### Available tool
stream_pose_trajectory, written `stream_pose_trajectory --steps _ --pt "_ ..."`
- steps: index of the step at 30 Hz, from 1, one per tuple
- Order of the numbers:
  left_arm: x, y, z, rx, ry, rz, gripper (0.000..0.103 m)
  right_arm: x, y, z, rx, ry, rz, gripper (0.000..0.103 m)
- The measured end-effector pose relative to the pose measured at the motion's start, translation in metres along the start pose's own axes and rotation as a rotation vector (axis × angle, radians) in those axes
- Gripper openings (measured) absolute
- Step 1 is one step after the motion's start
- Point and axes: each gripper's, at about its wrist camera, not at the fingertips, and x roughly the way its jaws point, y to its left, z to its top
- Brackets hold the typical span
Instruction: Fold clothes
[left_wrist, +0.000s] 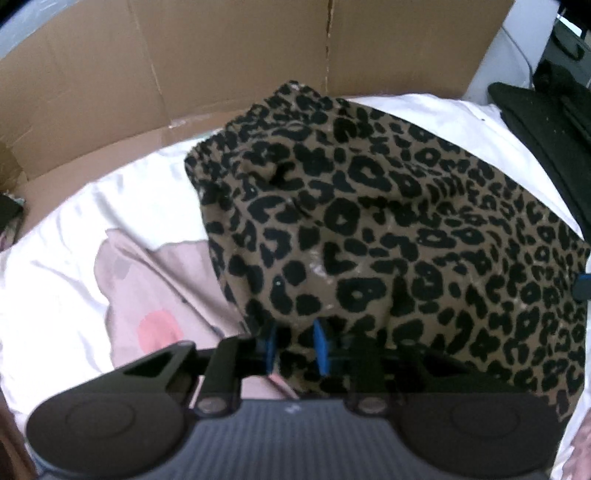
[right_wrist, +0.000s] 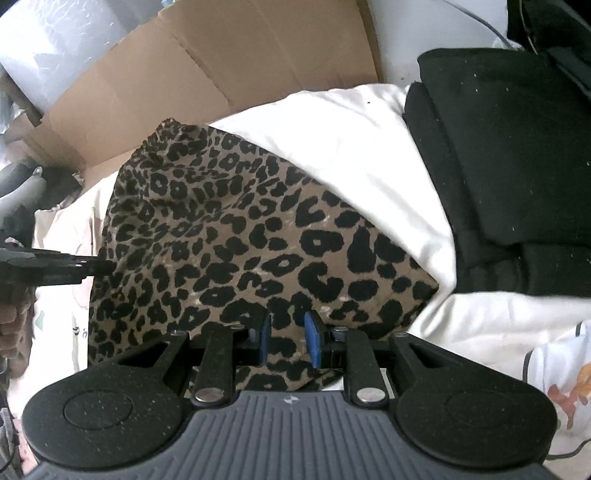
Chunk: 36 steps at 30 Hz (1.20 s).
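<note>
The leopard-print garment (right_wrist: 236, 236) spreads forward from both claws over a white sheet (right_wrist: 351, 140). The right claw (right_wrist: 288, 341) grips its near edge, with cloth pinched between the blue pads (right_wrist: 312, 339). The left claw (left_wrist: 295, 347) has fabric between its pads at the opposite edge, clenched on it. Black folded clothes (right_wrist: 517, 155) lie well to the right.

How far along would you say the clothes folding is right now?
Done: black clothes sit stacked beside the white sheet. In hand: the leopard-print garment, its cloth between both the left claw and right claw. Left: finishing its fold; it's still rumpled.
</note>
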Motion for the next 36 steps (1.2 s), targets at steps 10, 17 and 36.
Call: stream_pose_trajectory --steps 10,17,36 --pt "-0.009 0.004 0.032 -0.043 -0.113 -0.030 0.024 0.004 0.002 0.009 0.002 -0.023 -0.026 0.027" --pt "0.027 0.001 0.020 -0.031 -0.030 -0.008 0.024 0.007 -0.001 0.011 -0.006 -0.017 -0.037 0.028" --pt "-0.007 -0.021 -0.044 0.045 0.022 -0.108 0.023 0.002 -0.030 0.009 0.000 -0.012 -0.143 0.028"
